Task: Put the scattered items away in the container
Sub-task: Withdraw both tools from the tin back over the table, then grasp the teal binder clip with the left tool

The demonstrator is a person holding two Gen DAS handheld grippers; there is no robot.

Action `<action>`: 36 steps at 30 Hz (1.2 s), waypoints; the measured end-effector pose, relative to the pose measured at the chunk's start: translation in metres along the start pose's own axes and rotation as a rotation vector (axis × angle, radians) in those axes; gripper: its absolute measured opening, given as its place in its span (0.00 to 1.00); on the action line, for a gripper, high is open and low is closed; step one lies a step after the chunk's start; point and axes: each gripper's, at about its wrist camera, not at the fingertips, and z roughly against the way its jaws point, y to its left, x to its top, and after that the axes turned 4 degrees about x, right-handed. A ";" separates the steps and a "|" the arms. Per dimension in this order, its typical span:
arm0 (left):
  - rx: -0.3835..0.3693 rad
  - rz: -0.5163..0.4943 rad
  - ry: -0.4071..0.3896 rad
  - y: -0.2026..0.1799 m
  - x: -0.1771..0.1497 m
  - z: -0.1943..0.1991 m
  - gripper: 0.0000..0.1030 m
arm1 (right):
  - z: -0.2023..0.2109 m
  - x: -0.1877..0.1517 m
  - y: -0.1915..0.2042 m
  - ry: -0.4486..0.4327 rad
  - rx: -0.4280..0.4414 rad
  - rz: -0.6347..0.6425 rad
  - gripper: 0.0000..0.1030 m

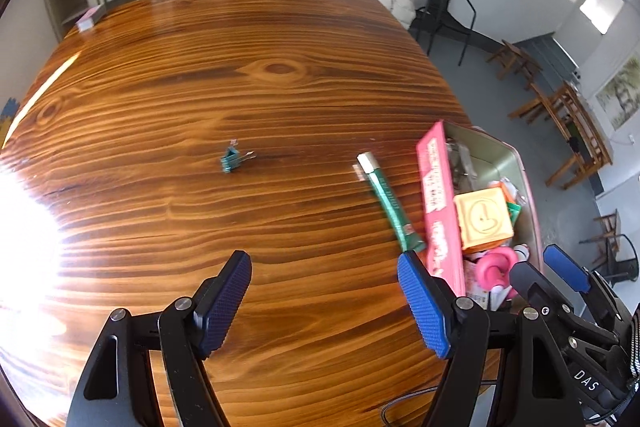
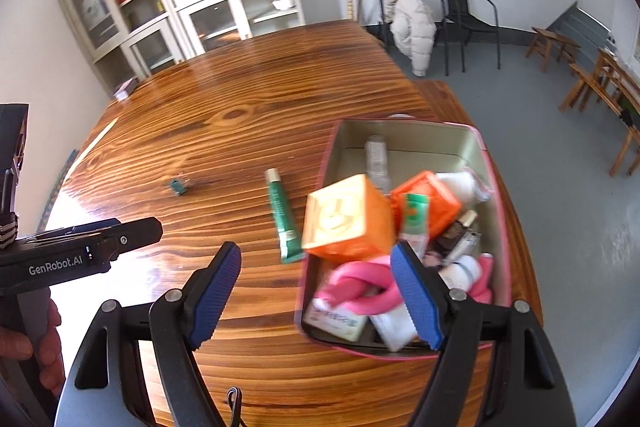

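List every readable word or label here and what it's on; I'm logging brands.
"GenRobot.AI": side of the left gripper.
"DAS": body of the right gripper.
Print on the pink tin, green tube and white packet: too blurred to read.

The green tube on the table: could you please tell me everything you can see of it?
The green tube is a slim squeeze tube, seemingly soft plastic or foil, with a white cap at its far end and a flat crimped end nearest the cameras. Pale print runs along its body, too blurred to read. It lies flat on the wooden table, just left of the pink tin, its crimped end close against the tin's wall; actual contact is unclear. Neither gripper touches it.
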 end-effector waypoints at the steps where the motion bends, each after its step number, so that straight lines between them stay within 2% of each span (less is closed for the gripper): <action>1: 0.006 0.008 0.000 0.006 0.000 0.001 0.75 | -0.002 0.001 0.004 0.003 0.005 0.004 0.78; 14: 0.061 0.094 0.024 0.080 -0.008 0.002 0.75 | -0.038 -0.002 0.061 0.084 0.069 0.064 0.78; 18: 0.048 0.100 0.034 0.093 -0.007 -0.001 0.75 | -0.049 -0.003 0.071 0.110 0.068 0.061 0.78; 26: 0.022 0.065 0.052 0.098 0.003 -0.020 0.75 | -0.063 -0.004 0.078 0.138 0.049 0.048 0.78; 36: -0.007 -0.013 0.097 0.084 0.032 -0.063 0.75 | -0.075 -0.004 0.065 0.169 -0.008 0.005 0.78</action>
